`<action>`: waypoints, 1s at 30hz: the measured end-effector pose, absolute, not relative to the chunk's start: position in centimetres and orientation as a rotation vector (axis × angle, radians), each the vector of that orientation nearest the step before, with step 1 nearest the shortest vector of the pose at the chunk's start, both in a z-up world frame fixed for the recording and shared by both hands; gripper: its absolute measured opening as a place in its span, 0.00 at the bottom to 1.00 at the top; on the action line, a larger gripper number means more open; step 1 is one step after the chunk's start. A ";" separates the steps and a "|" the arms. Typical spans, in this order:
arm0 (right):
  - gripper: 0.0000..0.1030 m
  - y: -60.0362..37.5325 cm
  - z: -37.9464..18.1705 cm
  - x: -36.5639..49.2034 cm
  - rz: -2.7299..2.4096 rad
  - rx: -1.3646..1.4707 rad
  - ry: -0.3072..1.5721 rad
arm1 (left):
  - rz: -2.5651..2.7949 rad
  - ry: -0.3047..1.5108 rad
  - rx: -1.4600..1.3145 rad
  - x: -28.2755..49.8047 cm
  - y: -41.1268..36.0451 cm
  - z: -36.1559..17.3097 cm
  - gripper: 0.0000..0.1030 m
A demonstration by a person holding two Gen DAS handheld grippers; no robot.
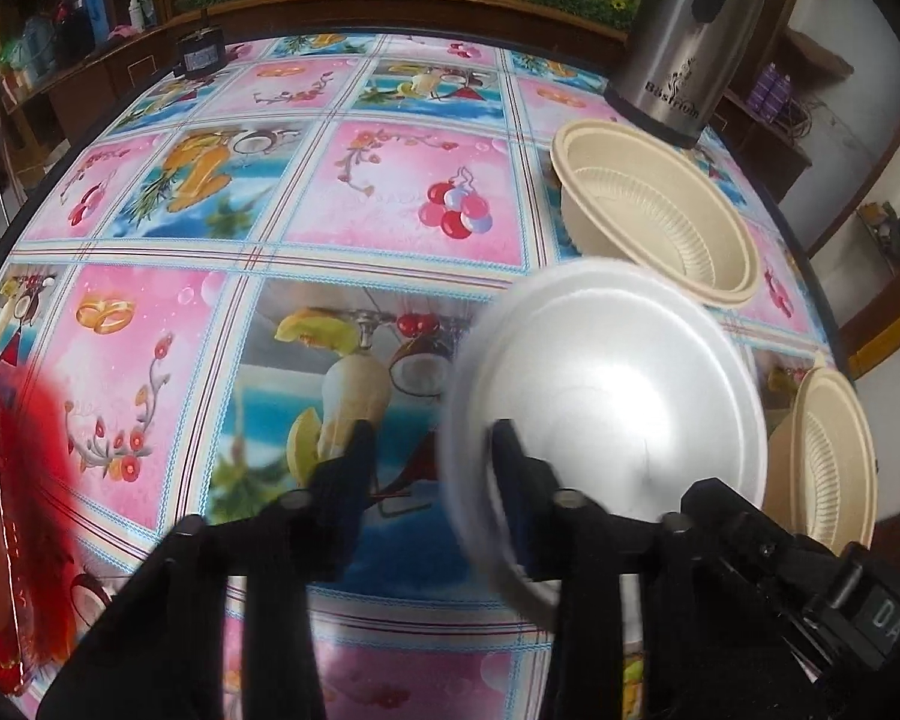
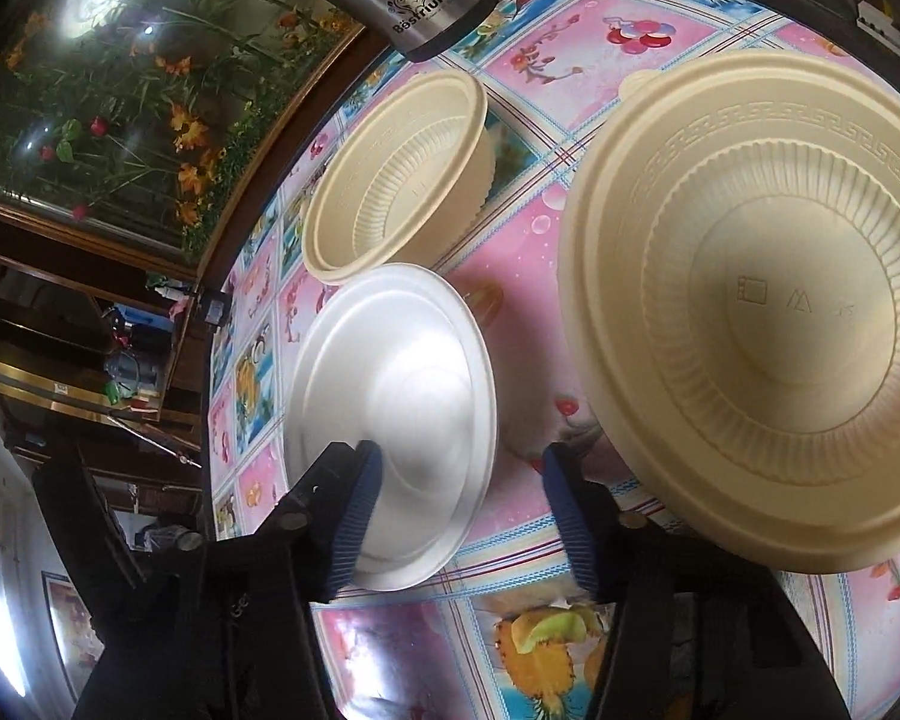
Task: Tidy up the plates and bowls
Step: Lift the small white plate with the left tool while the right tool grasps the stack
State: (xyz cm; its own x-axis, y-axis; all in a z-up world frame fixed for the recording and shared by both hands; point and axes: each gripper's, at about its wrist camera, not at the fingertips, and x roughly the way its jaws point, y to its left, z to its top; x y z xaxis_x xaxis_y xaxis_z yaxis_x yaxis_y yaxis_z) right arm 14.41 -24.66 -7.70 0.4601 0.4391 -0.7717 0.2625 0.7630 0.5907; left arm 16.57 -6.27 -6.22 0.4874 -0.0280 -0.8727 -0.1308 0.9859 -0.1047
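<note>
Nearest, left hand-held gripper (image 1: 429,450) spread over the near rim of the white foam bowl (image 1: 606,396), one finger inside, one outside, not yet pinching; likely readying a lift for stacking. Right hand-held gripper (image 2: 459,480) spread between white foam bowl and beige ribbed bowl (image 2: 762,312), gripping nothing. Beyond the white foam bowl, nested beige bowls (image 1: 654,210) on the desk (image 1: 330,192), steel kettle (image 1: 684,48) behind.
</note>
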 end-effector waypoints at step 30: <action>0.11 -18.8 -2.3 6.9 0.293 0.588 1.026 | 0.088 0.904 -0.167 7.1 -1.3 -0.6 0.12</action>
State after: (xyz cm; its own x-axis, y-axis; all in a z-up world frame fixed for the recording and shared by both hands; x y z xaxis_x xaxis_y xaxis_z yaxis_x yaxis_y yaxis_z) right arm 6.90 -18.80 -2.28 0.4981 0.4919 -0.7141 0.0405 0.8094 0.5858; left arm 7.08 -1.34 -0.59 0.6158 0.0056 -0.7879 -0.1459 0.9835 -0.1070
